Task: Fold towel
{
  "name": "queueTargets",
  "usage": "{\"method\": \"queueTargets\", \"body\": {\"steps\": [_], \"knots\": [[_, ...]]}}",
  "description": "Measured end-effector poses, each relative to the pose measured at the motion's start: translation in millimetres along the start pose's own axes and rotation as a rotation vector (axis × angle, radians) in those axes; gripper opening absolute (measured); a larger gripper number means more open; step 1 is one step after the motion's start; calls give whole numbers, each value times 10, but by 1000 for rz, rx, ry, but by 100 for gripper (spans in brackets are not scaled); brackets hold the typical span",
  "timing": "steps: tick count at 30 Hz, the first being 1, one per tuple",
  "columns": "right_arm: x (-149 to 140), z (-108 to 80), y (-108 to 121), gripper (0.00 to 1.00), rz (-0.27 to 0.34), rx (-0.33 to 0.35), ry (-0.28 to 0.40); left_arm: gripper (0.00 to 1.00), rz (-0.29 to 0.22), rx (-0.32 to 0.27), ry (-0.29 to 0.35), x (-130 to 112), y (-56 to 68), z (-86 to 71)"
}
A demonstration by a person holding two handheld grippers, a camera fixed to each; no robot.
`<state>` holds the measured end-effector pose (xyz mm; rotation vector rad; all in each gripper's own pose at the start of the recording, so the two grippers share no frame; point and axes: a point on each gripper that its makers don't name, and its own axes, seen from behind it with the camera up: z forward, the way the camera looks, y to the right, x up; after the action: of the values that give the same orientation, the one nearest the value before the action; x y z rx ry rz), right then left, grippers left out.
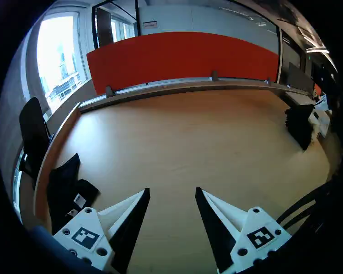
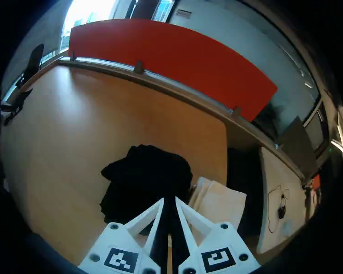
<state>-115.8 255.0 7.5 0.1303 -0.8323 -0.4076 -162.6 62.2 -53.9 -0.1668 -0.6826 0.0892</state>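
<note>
Two grippers: our left gripper (image 1: 171, 194) hangs open over the table (image 1: 194, 137); our right gripper (image 2: 170, 203) is closed, tips at the black towel (image 2: 144, 178) heaped just ahead. We should find a corner and spread it flat before folding.

Hidden behind right gripper (image 2: 169, 201): towel's (image 2: 144, 178) near edge and any grip on it; behind left gripper (image 1: 171, 189): dark cloth's (image 1: 66, 185) lower end; too small to tell: dark pile (image 1: 302, 123) far right in left gripper view, corded item (image 2: 281, 211) on side desk (image 2: 281, 182).
</note>
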Motion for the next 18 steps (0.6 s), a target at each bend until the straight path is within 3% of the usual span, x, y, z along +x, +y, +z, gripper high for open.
{"method": "queueTargets", "body": {"steps": [8,18], "knots": [[-35,-39,-49,5,-6,2,-6,73,-3,0,5,6,-3,-16],[-320,2,-2,5,13,-9,-63,73,1,2,5,-11,-17,-57]]}}
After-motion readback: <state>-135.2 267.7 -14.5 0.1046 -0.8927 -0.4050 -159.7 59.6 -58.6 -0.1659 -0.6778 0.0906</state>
